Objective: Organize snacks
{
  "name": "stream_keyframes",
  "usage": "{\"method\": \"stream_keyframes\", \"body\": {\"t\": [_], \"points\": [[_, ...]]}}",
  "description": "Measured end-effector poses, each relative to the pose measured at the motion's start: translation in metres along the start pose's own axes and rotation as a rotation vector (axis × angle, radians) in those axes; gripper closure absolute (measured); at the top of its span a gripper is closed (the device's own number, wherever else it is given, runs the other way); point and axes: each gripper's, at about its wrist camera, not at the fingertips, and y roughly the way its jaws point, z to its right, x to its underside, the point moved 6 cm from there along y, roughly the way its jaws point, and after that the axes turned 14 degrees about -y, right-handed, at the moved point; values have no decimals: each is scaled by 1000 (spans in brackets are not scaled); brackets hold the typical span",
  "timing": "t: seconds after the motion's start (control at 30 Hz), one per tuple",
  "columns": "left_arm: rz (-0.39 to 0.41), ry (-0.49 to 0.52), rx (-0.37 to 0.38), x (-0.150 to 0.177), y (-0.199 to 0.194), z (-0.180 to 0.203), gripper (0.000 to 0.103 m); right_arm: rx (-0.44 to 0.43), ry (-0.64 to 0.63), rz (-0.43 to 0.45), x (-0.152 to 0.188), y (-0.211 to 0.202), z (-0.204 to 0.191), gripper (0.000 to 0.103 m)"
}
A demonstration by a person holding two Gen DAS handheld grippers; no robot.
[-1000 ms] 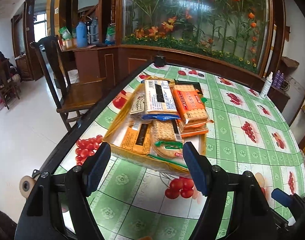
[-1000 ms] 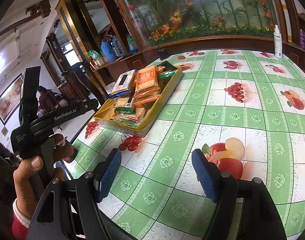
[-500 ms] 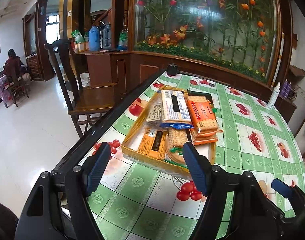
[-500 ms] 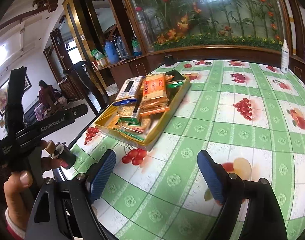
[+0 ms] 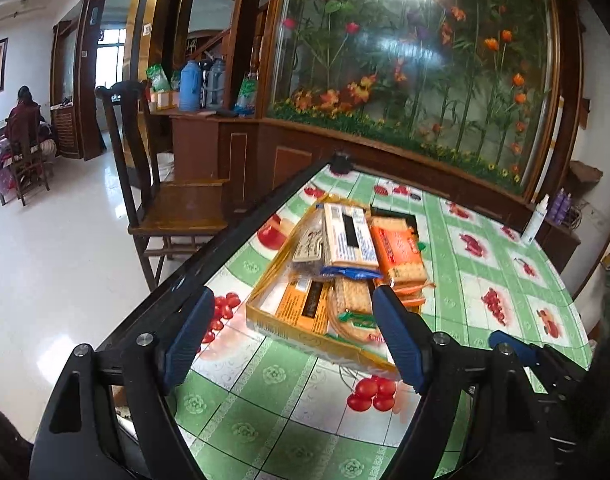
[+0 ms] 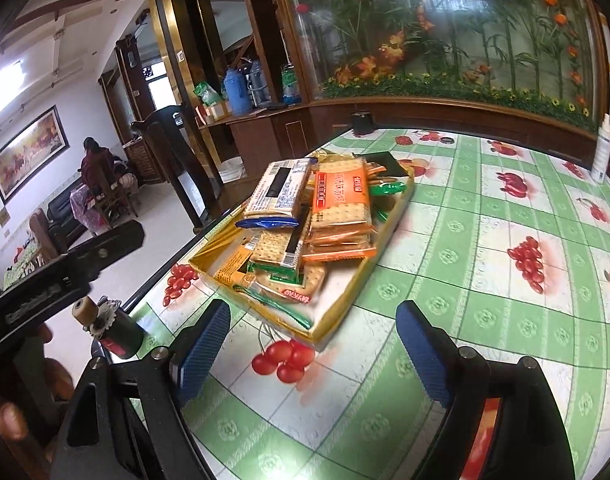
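Note:
A yellow tray [image 5: 273,326] [image 6: 357,296] stands on the green fruit-print table, near its left edge. It is piled with snack packs: an orange cracker pack [image 5: 399,250] [image 6: 339,196], a white and blue pack [image 5: 347,236] [image 6: 279,192], and green-wrapped crackers [image 5: 353,314] [image 6: 289,284]. My left gripper [image 5: 293,338] is open and empty, just short of the tray's near end. My right gripper [image 6: 315,344] is open and empty, also short of the tray. The left gripper's body shows at the left of the right wrist view [image 6: 57,276].
A dark wooden chair [image 5: 173,200] stands off the table's left edge. A white spray bottle [image 6: 601,152] stands at the far right of the table, a small black object [image 6: 363,122] at the far corner. A glass flower cabinet [image 5: 425,80] lies behind.
Both grippers have pulled back and risen from the tray, which now looks smaller and farther. The right gripper has swung left to face the tray. Both stay open.

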Motion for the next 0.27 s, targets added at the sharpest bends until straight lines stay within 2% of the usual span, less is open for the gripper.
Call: {"method": "stream_keyframes", "body": {"t": [0.27], "points": [[-4,18,-28,0,2,1,22,3,-7,-9,-4,10,2,17]]}}
